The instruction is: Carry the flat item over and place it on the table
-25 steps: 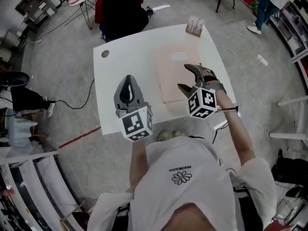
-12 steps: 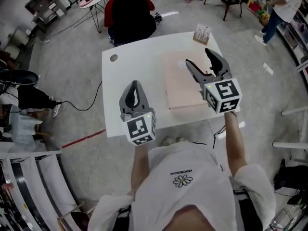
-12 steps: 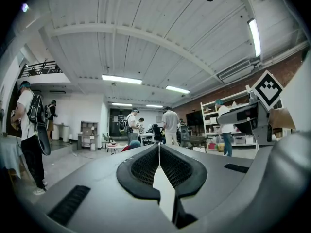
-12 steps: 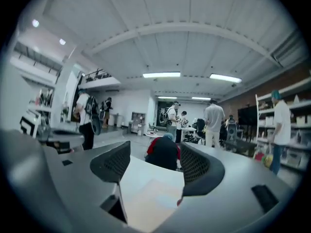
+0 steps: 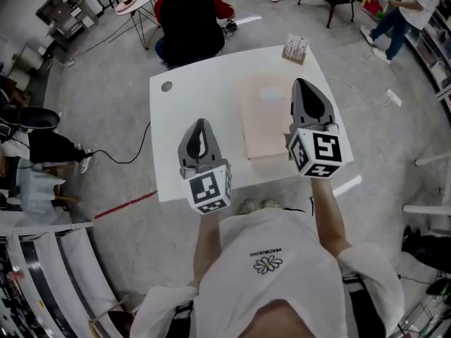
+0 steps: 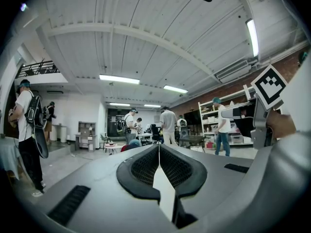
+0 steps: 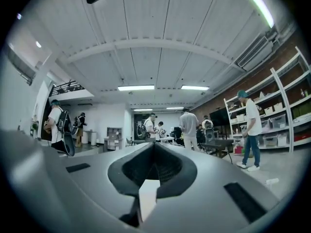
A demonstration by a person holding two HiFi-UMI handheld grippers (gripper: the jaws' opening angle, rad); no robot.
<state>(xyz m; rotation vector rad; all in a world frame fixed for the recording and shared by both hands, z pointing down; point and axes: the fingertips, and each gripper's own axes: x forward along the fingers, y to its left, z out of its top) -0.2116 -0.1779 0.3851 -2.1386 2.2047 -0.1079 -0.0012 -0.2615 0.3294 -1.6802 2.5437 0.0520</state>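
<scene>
White table (image 5: 190,108); flat item (image 5: 264,129) seemingly pale pink; grey floor (image 5: 99,97), red line (image 5: 125,201).

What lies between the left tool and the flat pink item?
Nothing but bare white table shows between the left tool and the flat pink item, in the head view.

Open workshop: shelving (image 7: 290,112), white table (image 5: 204,97).

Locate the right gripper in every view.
Head view: right gripper, right of centre, over the table's near-right part.
Left gripper view: the gripper at the far right, marker cube uppermost.
Right gripper view: the gripper, jaws shut, bottom centre.
Shared landmark: person in white shirt and jeans beside shelving.
</scene>
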